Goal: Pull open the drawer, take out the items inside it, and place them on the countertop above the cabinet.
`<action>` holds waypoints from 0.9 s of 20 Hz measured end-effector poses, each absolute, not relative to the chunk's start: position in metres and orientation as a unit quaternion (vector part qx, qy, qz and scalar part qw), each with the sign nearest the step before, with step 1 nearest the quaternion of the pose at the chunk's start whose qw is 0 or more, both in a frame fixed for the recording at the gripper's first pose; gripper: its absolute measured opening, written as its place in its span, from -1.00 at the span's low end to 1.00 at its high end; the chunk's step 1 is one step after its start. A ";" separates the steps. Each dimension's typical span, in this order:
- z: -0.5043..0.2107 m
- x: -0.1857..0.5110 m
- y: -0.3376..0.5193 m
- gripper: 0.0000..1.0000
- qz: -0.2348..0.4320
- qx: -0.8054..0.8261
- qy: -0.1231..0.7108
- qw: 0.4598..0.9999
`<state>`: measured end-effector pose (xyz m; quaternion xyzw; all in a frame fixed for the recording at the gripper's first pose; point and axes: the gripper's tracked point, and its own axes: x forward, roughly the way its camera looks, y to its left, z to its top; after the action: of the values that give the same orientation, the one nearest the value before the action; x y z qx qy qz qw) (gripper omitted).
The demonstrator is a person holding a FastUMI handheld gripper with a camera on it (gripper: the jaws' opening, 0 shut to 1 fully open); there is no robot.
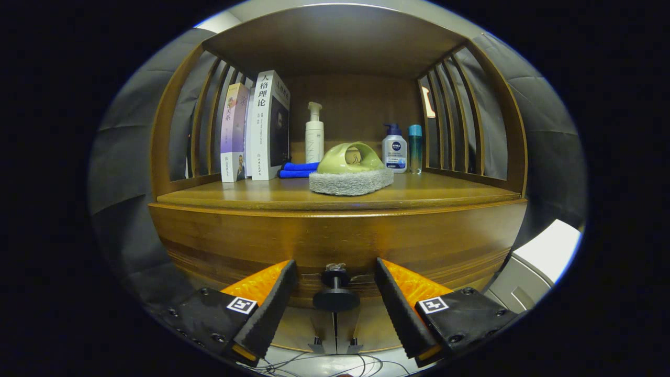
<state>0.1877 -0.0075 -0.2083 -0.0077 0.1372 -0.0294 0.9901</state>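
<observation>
A wooden cabinet fills the view, its drawer front [335,243] closed below the countertop [439,196]. A dark round knob [335,293] sticks out of the drawer front. My gripper [335,272] is open, with one finger on each side of the knob and a gap to each finger. The fingertips reach close to the drawer front. On the countertop just beyond sits a green-handled scrubbing brush on a grey pad [350,175]. The drawer's inside is hidden.
Books [256,128] stand at the back left of the countertop, with a folded blue cloth [298,169] beside them. A white pump bottle [314,133], a lotion bottle [394,149] and a teal bottle [415,148] stand at the back. Slatted wooden sides and a top enclose the shelf. A white box [539,262] stands right of the cabinet.
</observation>
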 end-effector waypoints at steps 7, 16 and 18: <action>-0.214 0.190 -0.001 0.96 -0.033 -0.025 0.129 0.991; -0.148 0.154 0.004 0.96 -0.004 -0.013 0.082 0.997; -0.123 0.136 0.002 0.96 -0.001 -0.010 0.065 0.998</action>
<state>0.1362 0.0020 -0.1229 -0.0103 0.0648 -0.0008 0.9978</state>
